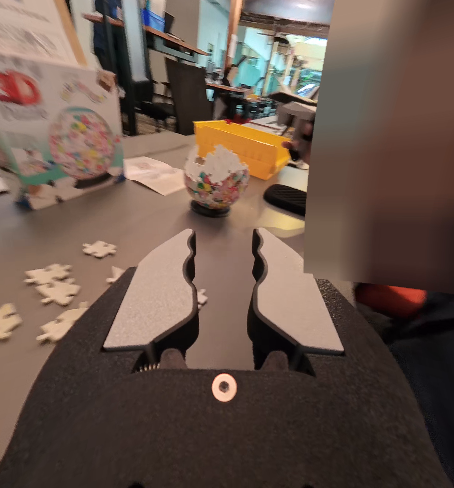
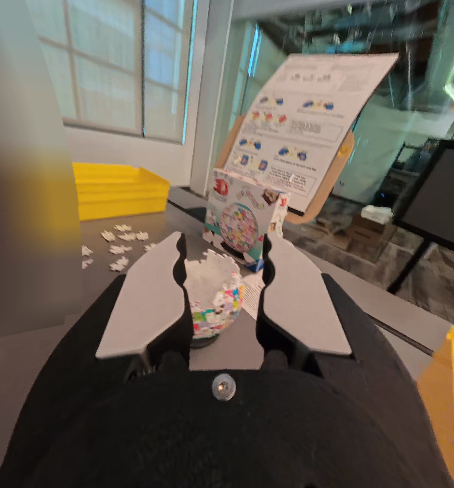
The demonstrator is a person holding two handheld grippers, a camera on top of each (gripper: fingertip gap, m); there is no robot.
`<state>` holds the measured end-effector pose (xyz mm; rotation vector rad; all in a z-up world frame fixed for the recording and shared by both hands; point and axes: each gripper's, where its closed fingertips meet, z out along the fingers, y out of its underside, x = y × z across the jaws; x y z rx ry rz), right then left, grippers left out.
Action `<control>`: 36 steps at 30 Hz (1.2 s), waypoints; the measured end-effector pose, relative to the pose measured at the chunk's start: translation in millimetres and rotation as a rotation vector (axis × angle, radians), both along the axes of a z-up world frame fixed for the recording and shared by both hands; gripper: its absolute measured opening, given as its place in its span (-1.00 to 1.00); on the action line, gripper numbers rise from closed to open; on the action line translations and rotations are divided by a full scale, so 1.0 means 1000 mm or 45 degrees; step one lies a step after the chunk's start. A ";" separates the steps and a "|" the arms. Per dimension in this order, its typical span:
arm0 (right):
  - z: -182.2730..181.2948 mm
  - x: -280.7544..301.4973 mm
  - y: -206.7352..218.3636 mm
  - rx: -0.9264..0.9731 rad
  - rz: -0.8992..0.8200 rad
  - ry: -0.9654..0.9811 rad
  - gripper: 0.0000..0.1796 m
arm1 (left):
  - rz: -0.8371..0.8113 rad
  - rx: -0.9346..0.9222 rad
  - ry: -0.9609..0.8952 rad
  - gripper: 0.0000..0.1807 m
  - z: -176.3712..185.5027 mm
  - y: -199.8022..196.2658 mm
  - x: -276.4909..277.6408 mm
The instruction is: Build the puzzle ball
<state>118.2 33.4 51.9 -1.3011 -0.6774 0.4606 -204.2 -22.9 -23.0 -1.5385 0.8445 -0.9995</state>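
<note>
Looking along the left gripper (image 1: 223, 232) in the left wrist view: jaws stand apart with a clear gap, nothing between them, only grey table (image 1: 146, 219) showing through. The half-built puzzle ball (image 1: 216, 182) sits on a black ring stand (image 1: 210, 211) straight ahead, farther along the table, well apart from the fingertips. Its lower shell is multicoloured; the jagged upper edge shows white piece backs. Loose puzzle pieces (image 1: 53, 284), white side up, lie scattered on the near left of the table. The puzzle box (image 1: 54, 137) stands on the far left, blurred. A folded paper sheet (image 1: 154, 173) lies between box and ball. A yellow bin (image 1: 243, 148) sits just behind the ball. A black ribbed pad (image 1: 286, 196) lies to the right of the ball.

Right wrist view: the right gripper (image 2: 223, 239) is also open wide and holds nothing. The puzzle ball (image 2: 215, 293) appears between the two fingers, seen from above into its white hollow; whether either finger touches it cannot be told, as the picture is blurred. The puzzle box (image 2: 243, 219) stands beyond the ball, with a printed instruction board (image 2: 305, 129) leaning behind it. Loose pieces (image 2: 123, 244) lie far left on the table (image 2: 326, 274), near a stack of yellow bins (image 2: 120, 190). Another yellow bin edge (image 2: 447, 396) shows at the near right.
</note>
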 end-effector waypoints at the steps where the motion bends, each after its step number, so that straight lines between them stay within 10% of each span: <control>1: -0.001 -0.004 -0.009 0.037 0.037 0.035 -0.45 | 0.038 0.023 0.026 -0.57 0.002 0.001 -0.005; 7: 0.011 -0.055 -0.061 0.187 0.394 0.160 -1.00 | 0.224 0.041 0.386 -0.70 -0.002 0.020 -0.039; 14: 0.008 -0.123 -0.080 0.230 0.712 0.028 -0.99 | 0.083 -0.100 0.664 -1.00 -0.032 0.023 -0.036; 23: -0.037 -0.155 -0.090 0.033 0.971 -0.039 -0.77 | 0.010 -0.150 1.065 -0.79 -0.088 0.049 -0.040; 36: -0.059 -0.168 -0.096 -0.057 0.981 -0.099 -0.67 | -0.017 -0.153 1.667 -0.59 -0.058 0.148 -0.076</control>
